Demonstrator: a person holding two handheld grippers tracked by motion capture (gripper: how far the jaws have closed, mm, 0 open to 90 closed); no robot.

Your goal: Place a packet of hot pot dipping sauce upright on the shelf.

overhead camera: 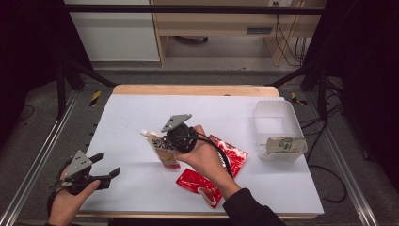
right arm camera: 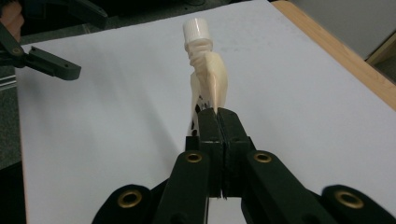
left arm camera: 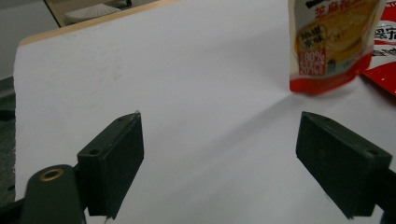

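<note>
Bare bench (overhead camera: 141,113) lies open from nine to twelve o'clock. Red packets (overhead camera: 207,181) crowd five o'clock; a clear tub (overhead camera: 277,120) blocks three.

On my table (overhead camera: 141,113) the spouted pouch (overhead camera: 161,149) sits near the middle, with my right tongs (overhead camera: 165,141) closed on its edge. Just right of it lie 2 flat packets (overhead camera: 235,157), one nearer me than the other. Far right stands an open tub (overhead camera: 277,115) with a small pack (overhead camera: 284,145) in its near end. My left tongs (overhead camera: 107,168) hang at the near left corner, well apart from the pouch.
</note>
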